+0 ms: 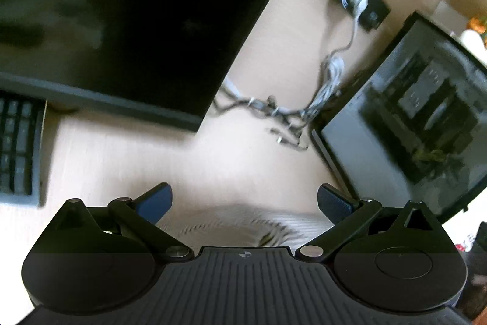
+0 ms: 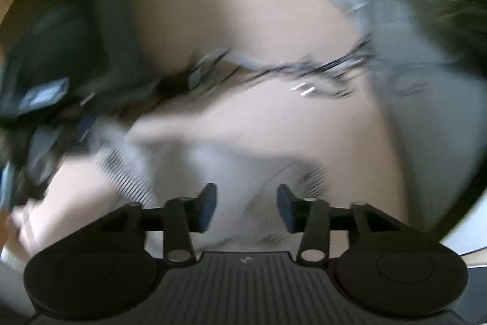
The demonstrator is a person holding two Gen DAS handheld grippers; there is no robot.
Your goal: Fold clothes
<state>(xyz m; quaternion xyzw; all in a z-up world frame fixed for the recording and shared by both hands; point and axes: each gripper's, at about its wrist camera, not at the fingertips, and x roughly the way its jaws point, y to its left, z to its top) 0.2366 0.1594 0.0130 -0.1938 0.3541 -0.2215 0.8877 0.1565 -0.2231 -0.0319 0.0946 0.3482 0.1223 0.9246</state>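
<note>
Flanking one striped garment [image 2: 231, 172] — two grippers, parted

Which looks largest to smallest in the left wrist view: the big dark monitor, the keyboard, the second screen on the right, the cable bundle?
1. Big dark monitor
2. Second screen
3. Keyboard and cable bundle: unsure, since the keyboard is cut off by the frame edge.
</note>
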